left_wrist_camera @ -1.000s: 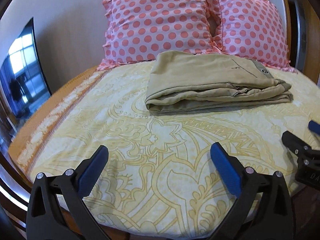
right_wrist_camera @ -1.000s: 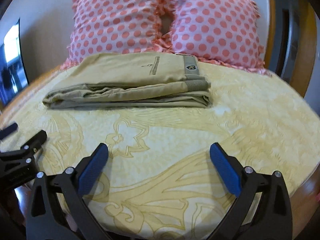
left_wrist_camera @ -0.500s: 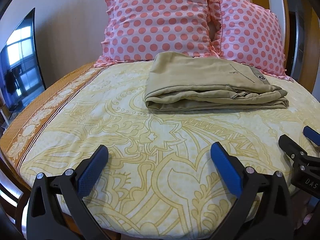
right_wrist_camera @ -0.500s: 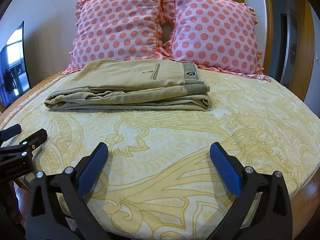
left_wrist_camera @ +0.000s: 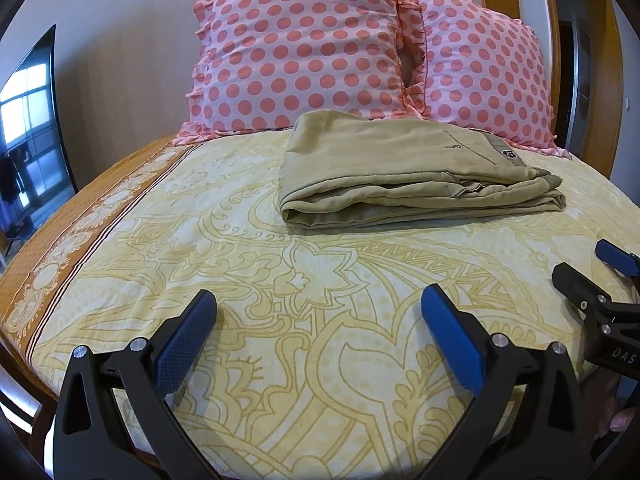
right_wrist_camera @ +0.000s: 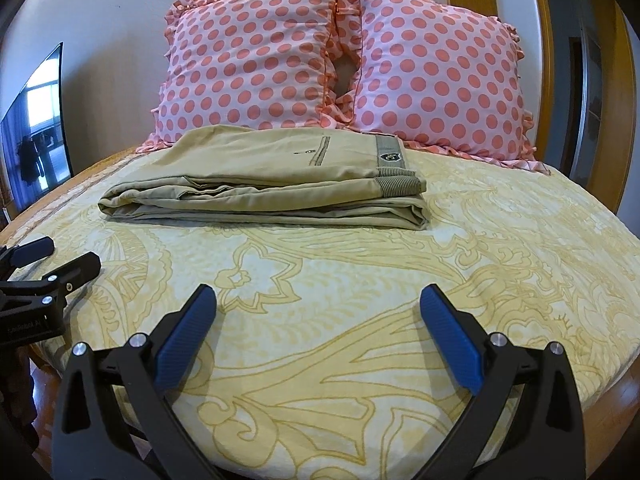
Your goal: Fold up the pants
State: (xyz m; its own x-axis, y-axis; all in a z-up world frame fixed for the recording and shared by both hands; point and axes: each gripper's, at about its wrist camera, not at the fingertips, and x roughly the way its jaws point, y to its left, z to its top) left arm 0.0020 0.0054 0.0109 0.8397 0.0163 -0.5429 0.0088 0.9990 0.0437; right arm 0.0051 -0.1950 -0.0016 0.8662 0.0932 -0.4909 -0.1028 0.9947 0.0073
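Observation:
Khaki pants (left_wrist_camera: 404, 176) lie folded in a flat stack on the yellow patterned bedspread (left_wrist_camera: 280, 320), just in front of the pillows; they also show in the right wrist view (right_wrist_camera: 272, 184) with the waistband to the right. My left gripper (left_wrist_camera: 320, 304) is open and empty, hovering over the near part of the bed, well short of the pants. My right gripper (right_wrist_camera: 318, 300) is open and empty too, beside the left one. Each gripper shows at the edge of the other's view, the right one (left_wrist_camera: 600, 280) and the left one (right_wrist_camera: 44, 264).
Two pink polka-dot pillows (right_wrist_camera: 340, 64) lean against the wall behind the pants. A dark TV screen (left_wrist_camera: 28, 140) stands at the left. A wooden door frame (right_wrist_camera: 616, 100) is at the right. The bed's orange border (left_wrist_camera: 60, 240) runs along the left edge.
Both grippers have risen and tilted slightly, so the pillows and wall show more fully. The pants have not moved. Both grippers stay open.

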